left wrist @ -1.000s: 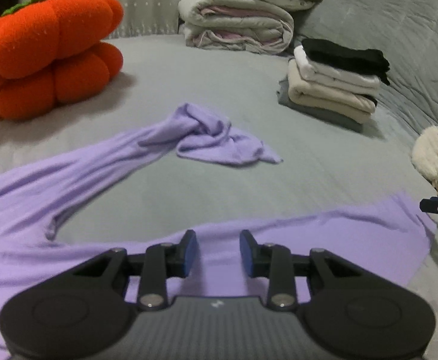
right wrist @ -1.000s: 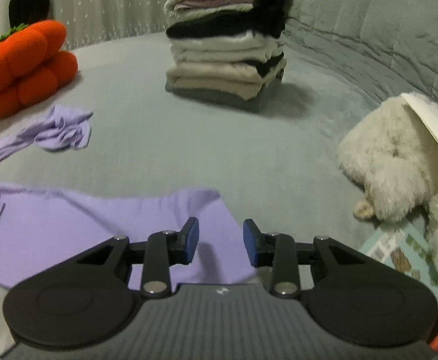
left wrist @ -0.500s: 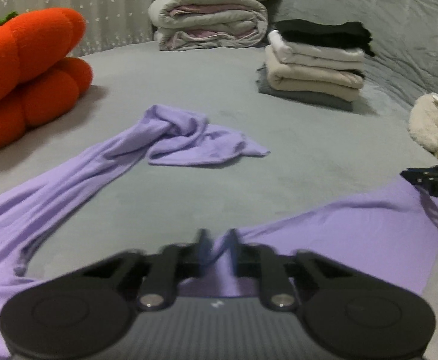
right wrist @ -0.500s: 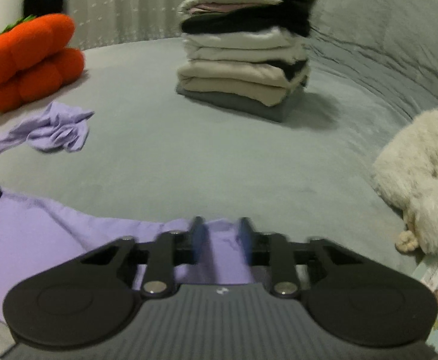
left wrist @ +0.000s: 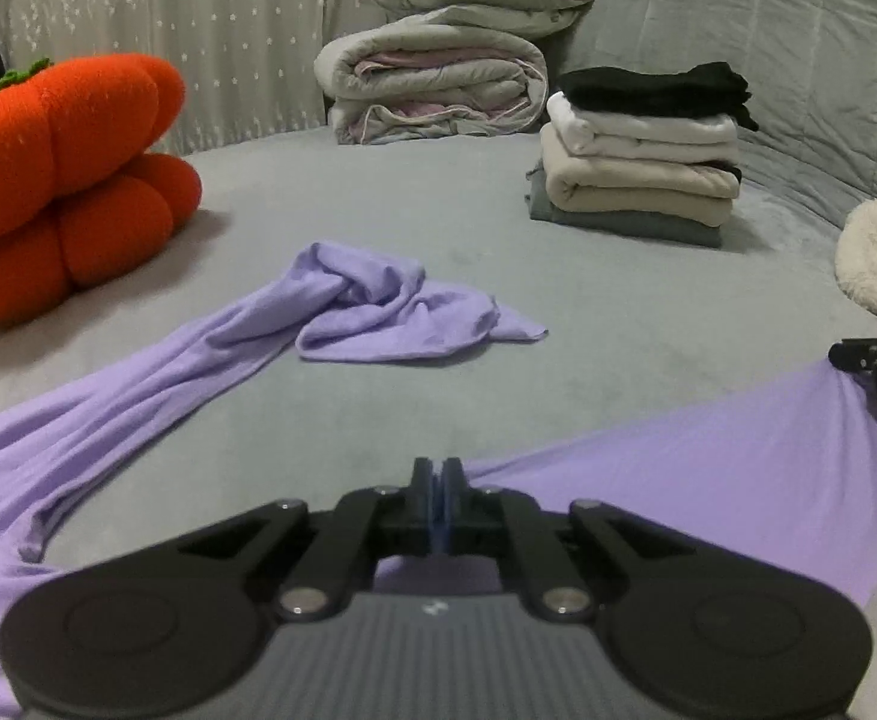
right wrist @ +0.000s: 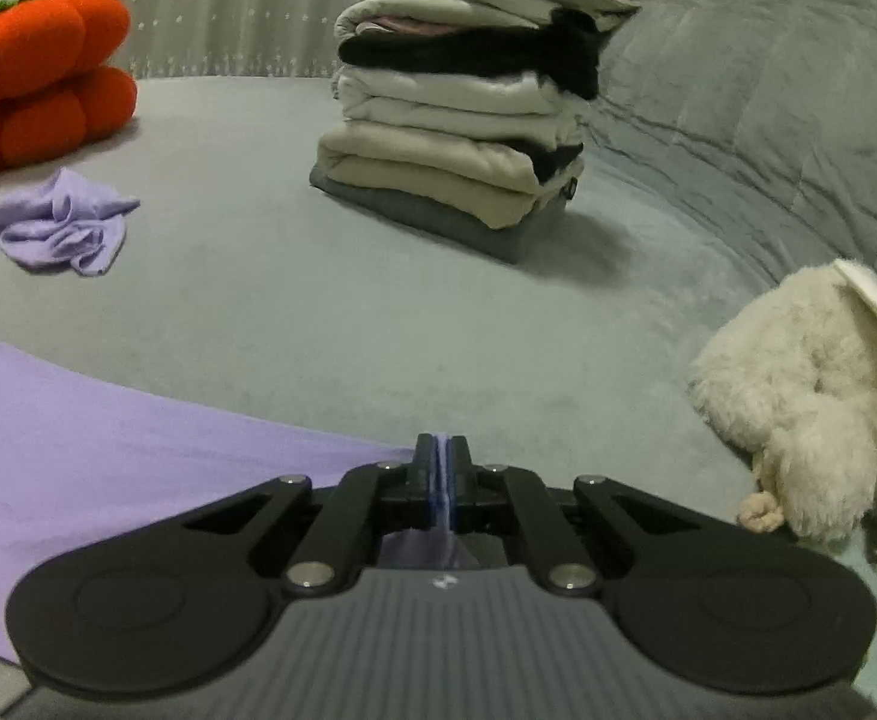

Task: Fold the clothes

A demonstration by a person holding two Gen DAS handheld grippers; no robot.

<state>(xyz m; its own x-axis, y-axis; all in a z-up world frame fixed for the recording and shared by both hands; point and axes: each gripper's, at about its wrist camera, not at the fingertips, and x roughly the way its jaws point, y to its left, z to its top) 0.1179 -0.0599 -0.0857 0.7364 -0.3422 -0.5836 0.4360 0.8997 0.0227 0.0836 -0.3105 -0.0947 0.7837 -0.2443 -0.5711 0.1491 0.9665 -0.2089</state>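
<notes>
Pinching the lilac garment (left wrist: 708, 456) taut between them, left gripper (left wrist: 437, 480) and right gripper (right wrist: 441, 456) are pressed together over the bed (left wrist: 618, 312)

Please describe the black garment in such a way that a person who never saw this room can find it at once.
Look at the grey bed and find the neat pile of folded clothes near the quilted grey headboard, right of the rolled duvet. The black garment lies on top of that pile. It is the only black piece there; those beneath are white, beige and grey.
</notes>
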